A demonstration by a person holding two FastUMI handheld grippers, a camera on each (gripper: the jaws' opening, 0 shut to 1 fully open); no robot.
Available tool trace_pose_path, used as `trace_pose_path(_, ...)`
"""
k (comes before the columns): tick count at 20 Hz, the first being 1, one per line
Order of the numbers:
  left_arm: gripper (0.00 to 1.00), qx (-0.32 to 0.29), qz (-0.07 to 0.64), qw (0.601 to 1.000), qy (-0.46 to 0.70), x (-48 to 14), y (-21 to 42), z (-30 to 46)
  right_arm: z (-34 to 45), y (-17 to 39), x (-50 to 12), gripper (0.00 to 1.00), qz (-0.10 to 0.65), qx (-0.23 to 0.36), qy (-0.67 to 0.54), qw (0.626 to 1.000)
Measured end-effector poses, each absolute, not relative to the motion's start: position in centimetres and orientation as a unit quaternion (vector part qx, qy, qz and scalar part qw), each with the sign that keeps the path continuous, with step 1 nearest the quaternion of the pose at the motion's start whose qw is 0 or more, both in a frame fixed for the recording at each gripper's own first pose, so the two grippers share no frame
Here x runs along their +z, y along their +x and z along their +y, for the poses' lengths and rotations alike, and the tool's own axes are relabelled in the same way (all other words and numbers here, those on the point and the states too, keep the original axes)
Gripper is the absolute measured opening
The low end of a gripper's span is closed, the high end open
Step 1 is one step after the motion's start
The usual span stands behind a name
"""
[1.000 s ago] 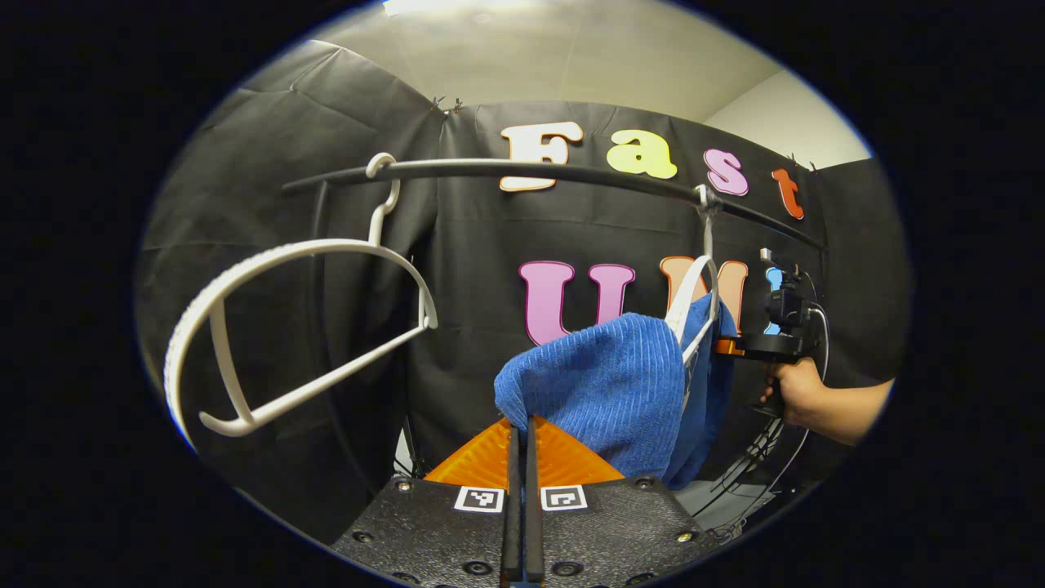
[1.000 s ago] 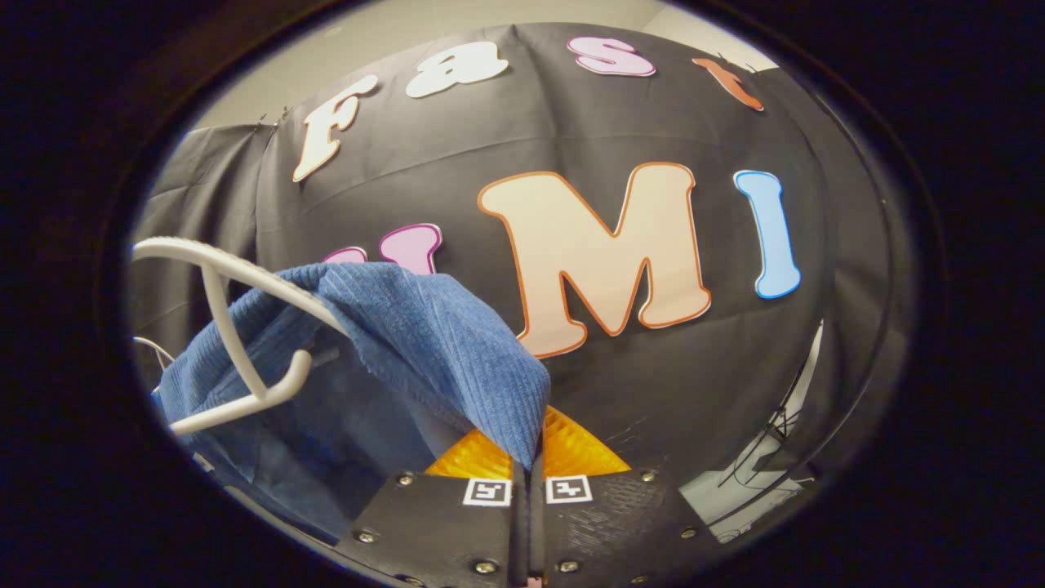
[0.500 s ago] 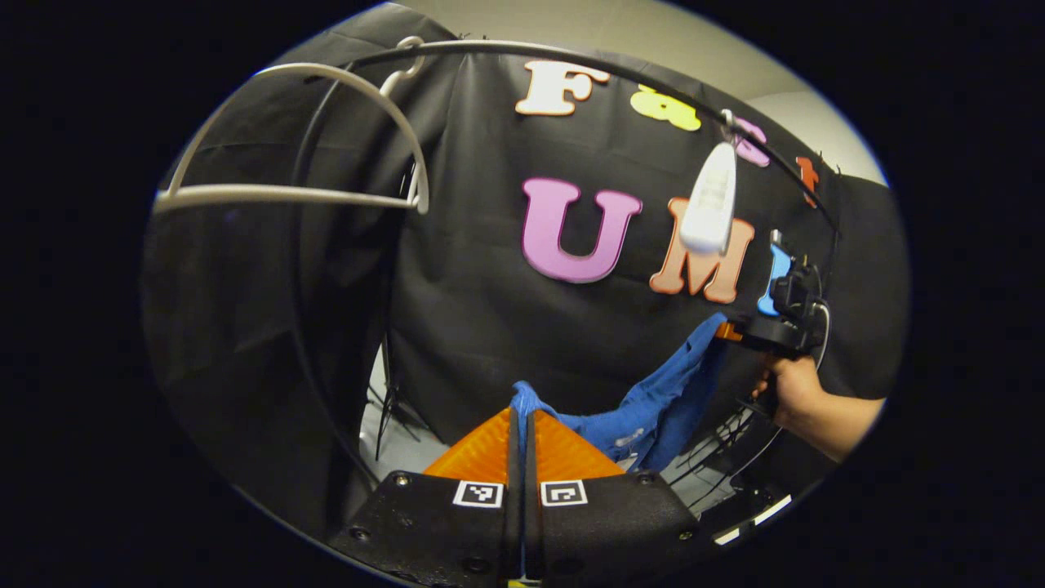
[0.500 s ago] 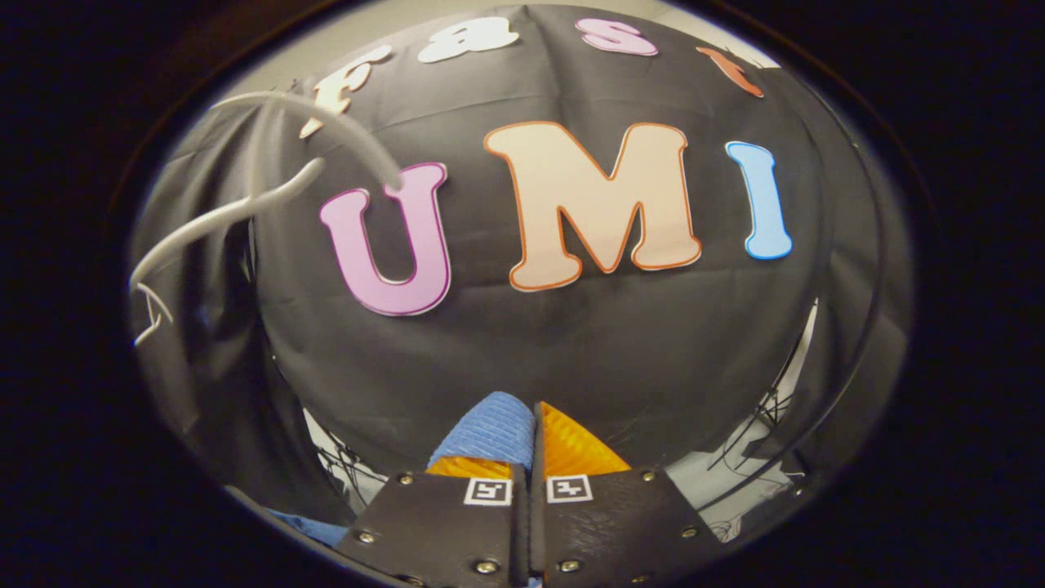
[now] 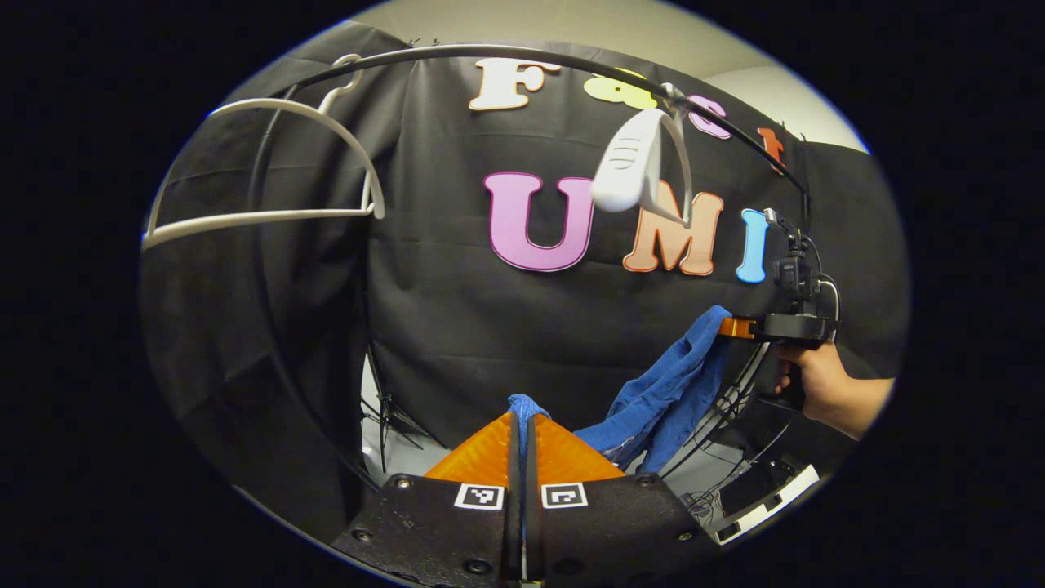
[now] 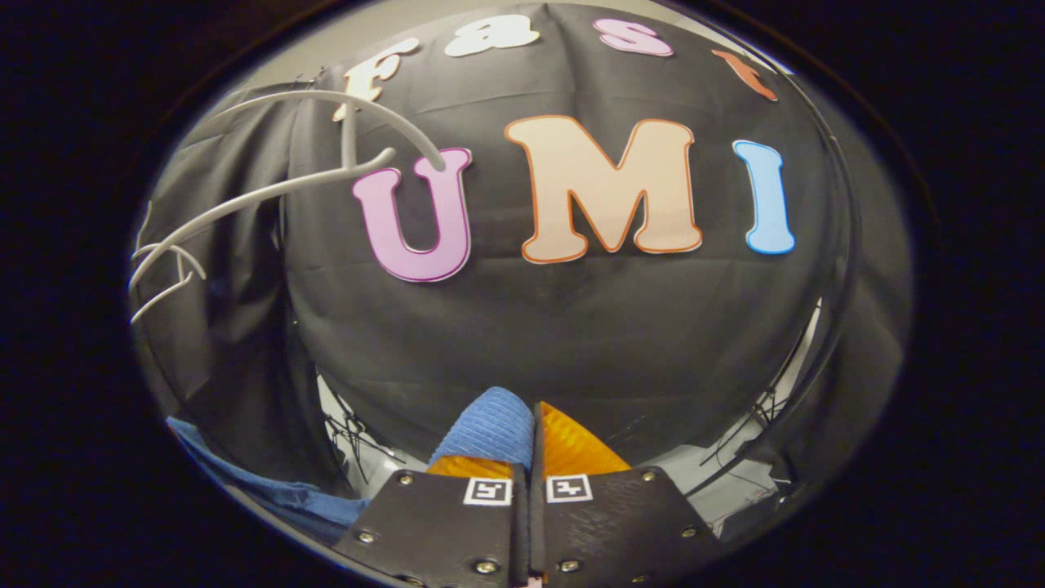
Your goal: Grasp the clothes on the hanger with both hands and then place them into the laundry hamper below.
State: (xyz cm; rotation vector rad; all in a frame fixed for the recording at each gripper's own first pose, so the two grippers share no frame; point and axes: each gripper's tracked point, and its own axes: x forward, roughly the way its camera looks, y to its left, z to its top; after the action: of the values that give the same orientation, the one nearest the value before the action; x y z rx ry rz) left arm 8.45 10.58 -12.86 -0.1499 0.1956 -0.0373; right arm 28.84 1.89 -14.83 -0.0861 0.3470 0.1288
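The cloth (image 5: 665,392) is pinched at one edge by each hand-held gripper, left (image 5: 520,425) and right (image 6: 531,416), and slung between them below the hanger (image 5: 633,163); slippage may be expected if either thin pinch is strained.

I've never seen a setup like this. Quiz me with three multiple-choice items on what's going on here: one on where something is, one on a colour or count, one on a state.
1. Where is the cloth?
A. draped on a hanger
B. hanging between the two tongs
C. lying on the floor

2. What colour is the cloth?
A. blue
B. red
C. white

3. What state are the left tongs in?
A. wide open
B. shut on a hanger
C. shut on the cloth

Answers:
1 B, it stretches from the left tongs to the right tongs.
2 A, plainly blue in both views.
3 C, its edge is pinched between the closed fingers.
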Motion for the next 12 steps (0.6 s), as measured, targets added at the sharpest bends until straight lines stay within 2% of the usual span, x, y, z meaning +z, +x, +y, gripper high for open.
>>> trace_pose_path(3, 0.02, -0.044, 0.090, 0.994, -0.053, -12.3, 8.3, 9.9, 2.4, 26.6, -14.4, 0.01, 0.164, 0.079, -0.046, 0.982)
trace_pose_path(10, 0.02, -0.096, 0.062, 0.993, -0.037, -10.9, 9.2, 7.7, 2.0, 22.5, -11.6, 0.02, 0.147, 0.052, 0.007, 0.988)
trace_pose_path(11, 0.02, -0.100, 0.059, 0.993, -0.037, -10.7, 9.4, 7.5, 1.9, 22.0, -10.9, 0.07, 0.144, 0.048, 0.007, 0.988)
trace_pose_path(12, 0.03, -0.103, 0.054, 0.993, -0.037, -10.4, 9.5, 7.3, 1.9, 21.4, -10.5, 0.02, 0.142, 0.045, 0.008, 0.989)
